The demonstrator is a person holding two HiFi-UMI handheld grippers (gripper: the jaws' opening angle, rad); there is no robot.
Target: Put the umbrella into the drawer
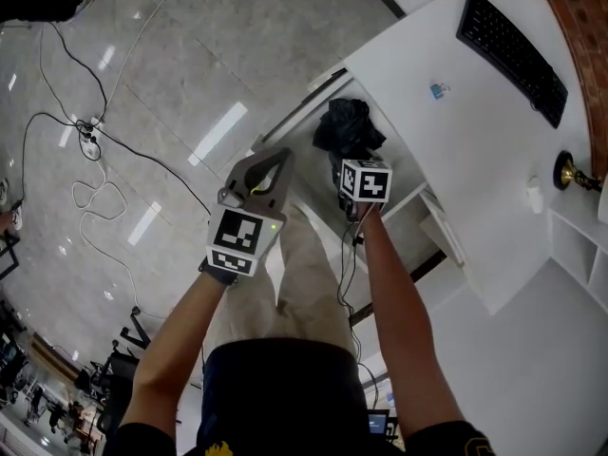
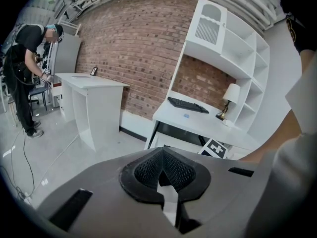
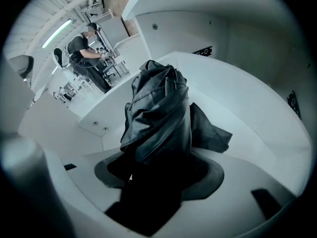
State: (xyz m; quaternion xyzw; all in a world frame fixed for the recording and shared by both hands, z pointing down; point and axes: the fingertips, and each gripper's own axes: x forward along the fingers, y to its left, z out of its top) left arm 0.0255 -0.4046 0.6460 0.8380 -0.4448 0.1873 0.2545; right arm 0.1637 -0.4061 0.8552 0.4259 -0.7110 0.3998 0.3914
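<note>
The black folded umbrella (image 1: pixel 349 126) hangs bunched over the open white drawer (image 1: pixel 302 112) under the desk. My right gripper (image 1: pixel 356 164) points steeply down and is shut on the umbrella's lower end. In the right gripper view the umbrella (image 3: pixel 158 113) rises from between the jaws of the right gripper (image 3: pixel 158 168), with the drawer's white inner wall (image 3: pixel 237 98) behind it. My left gripper (image 1: pixel 280 160) hovers just left of the drawer, shut and holding nothing. In its own view the left gripper (image 2: pixel 163 170) shows its pads meeting at the tip.
The white desk (image 1: pixel 446 46) carries a black keyboard (image 1: pixel 513 55), a small blue item (image 1: pixel 438 90) and a brass lamp (image 1: pixel 570 172). White shelves stand at the right. Cables (image 1: pixel 95 141) trail over the glossy floor. A person (image 2: pixel 25 73) stands by another white table (image 2: pixel 91 86).
</note>
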